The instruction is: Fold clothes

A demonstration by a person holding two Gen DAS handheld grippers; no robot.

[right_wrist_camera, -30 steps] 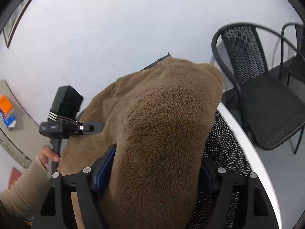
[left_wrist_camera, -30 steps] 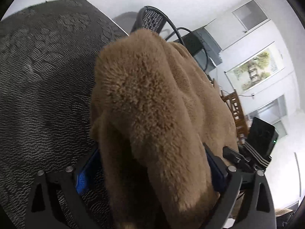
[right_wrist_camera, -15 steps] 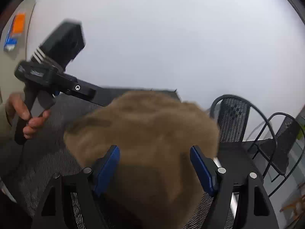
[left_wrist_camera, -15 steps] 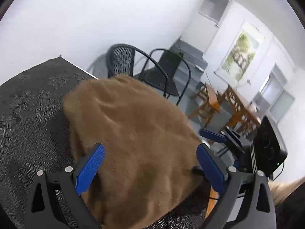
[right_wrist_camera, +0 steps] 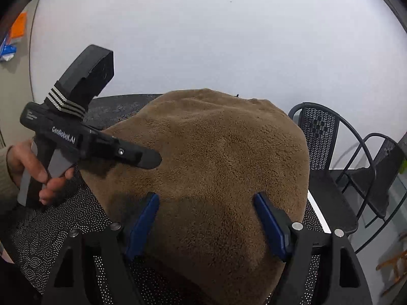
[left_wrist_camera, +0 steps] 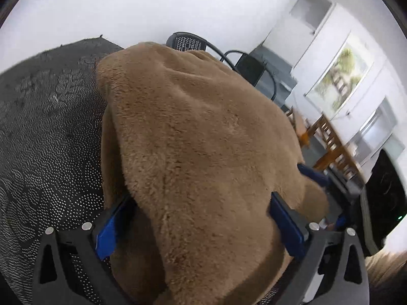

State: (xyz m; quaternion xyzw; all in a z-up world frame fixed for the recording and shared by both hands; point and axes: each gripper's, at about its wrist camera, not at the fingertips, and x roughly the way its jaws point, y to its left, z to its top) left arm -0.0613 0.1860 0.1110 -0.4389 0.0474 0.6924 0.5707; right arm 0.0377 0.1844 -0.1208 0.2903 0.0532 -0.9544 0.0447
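Observation:
A brown fleece garment (left_wrist_camera: pixel 203 139) lies as a thick folded mound on the dark patterned tablecloth (left_wrist_camera: pixel 51 127). My left gripper (left_wrist_camera: pixel 198 228) is open, its blue pads wide apart on either side of the fleece, which bulges up between them and covers part of both. My right gripper (right_wrist_camera: pixel 206 223) is open too, pads resting against the near edge of the same garment (right_wrist_camera: pixel 216 157). In the right wrist view a person's hand (right_wrist_camera: pixel 33 167) holds the left gripper's black body, its finger lying on the fleece. One blue finger (left_wrist_camera: pixel 313 175) of the right gripper shows in the left wrist view.
The table's white rim (right_wrist_camera: pixel 318 213) runs close to the garment's right side. Black metal mesh chairs (right_wrist_camera: pixel 323 132) stand just past that rim. Wooden furniture (left_wrist_camera: pixel 330 139) stands farther back in the room. Bare tablecloth (right_wrist_camera: pixel 51 228) stretches left of the garment.
A second ago the fleece stood bunched high between both pairs of fingers. Both grippers then backed off above it and have come back down against the mound, which lies flatter.

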